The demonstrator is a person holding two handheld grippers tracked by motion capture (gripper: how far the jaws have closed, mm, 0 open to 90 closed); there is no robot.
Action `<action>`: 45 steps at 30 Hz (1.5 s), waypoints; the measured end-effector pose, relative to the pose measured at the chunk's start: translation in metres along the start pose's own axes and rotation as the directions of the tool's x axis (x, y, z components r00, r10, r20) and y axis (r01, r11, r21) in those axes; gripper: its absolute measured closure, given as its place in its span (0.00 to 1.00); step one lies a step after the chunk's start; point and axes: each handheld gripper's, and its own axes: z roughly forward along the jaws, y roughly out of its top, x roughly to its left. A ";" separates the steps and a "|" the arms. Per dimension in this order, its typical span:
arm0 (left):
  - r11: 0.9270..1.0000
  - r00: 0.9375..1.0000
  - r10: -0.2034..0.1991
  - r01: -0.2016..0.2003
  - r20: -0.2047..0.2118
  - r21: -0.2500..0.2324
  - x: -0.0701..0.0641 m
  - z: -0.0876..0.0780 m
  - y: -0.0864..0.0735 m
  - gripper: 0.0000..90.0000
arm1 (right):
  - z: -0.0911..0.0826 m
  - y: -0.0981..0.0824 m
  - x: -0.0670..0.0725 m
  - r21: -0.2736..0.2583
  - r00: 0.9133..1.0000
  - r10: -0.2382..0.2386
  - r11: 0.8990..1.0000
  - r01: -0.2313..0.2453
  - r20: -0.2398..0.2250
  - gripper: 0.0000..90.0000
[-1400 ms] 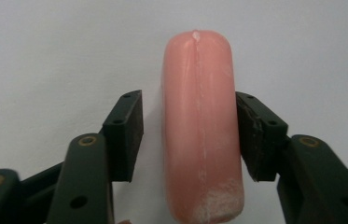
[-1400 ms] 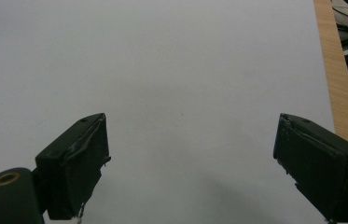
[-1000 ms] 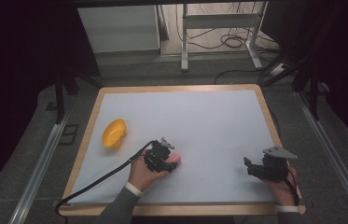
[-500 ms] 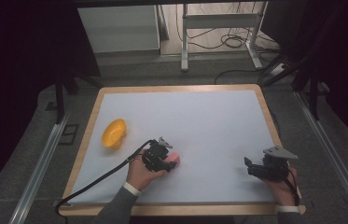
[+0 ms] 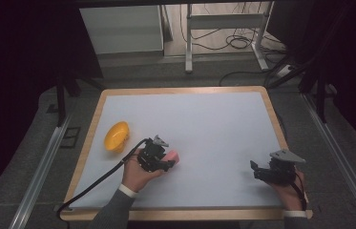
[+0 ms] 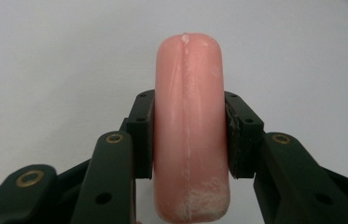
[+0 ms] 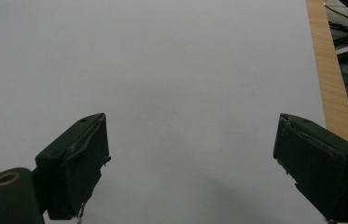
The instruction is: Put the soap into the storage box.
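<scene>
The table (image 5: 223, 124) has a white top with a wooden rim. A yellow bowl (image 5: 116, 136) lies near its left edge. The right gripper (image 5: 261, 172) rests at the near right, jaws wide apart and empty. The left gripper (image 5: 168, 163) clamps a pink sausage (image 6: 190, 126) at mid-length, right of the bowl.

My left hand-held gripper (image 5: 159, 160) is matt black, its jaws built of angular black links with brass-ringed pivot holes and small dark screw holes; the black pads (image 6: 143, 135) are rectangular. A black cable (image 5: 94, 183) trails from its body. My right hand-held gripper (image 5: 266, 171) is likewise black, carries a grey three-cornered plate (image 5: 286, 156) on top, and its pads (image 7: 85, 158) show worn, frayed edges. I wear a grey sleeve (image 5: 113, 214) with a white cuff on the left arm; a white cuff shows at the right wrist.
</scene>
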 end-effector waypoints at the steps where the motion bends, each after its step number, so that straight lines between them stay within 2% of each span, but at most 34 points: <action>1: 1.000 1.000 0.004 -0.004 -0.004 0.002 0.001 -0.002 0.000 0.67 | 0.000 0.000 0.000 0.000 1.000 0.000 1.000 0.000 0.000 0.11; 4: 1.000 1.000 0.002 -0.002 -0.018 -0.012 0.004 -0.007 0.001 0.67 | 0.000 0.000 0.000 0.001 1.000 -0.002 1.000 0.002 0.001 0.11; 21: 0.999 0.999 -0.007 0.005 -0.042 -0.047 0.016 -0.027 0.000 0.67 | 0.000 0.000 -0.001 0.000 1.000 0.002 1.000 -0.002 0.008 0.11; 29: 0.997 0.998 -0.028 0.023 -0.060 -0.076 0.022 -0.040 -0.001 0.67 | 0.000 0.000 -0.001 0.001 1.000 0.002 1.000 -0.002 0.009 0.11; 38: 0.994 0.997 -0.043 0.036 -0.070 -0.103 0.027 -0.047 -0.002 0.67 | 0.000 -0.001 -0.001 -0.001 1.000 0.004 1.000 -0.004 0.011 0.11; 45: 0.994 0.996 -0.049 0.041 -0.078 -0.102 0.032 -0.050 -0.003 0.67 | 0.000 -0.001 -0.002 -0.001 1.000 0.005 1.000 -0.005 0.011 0.11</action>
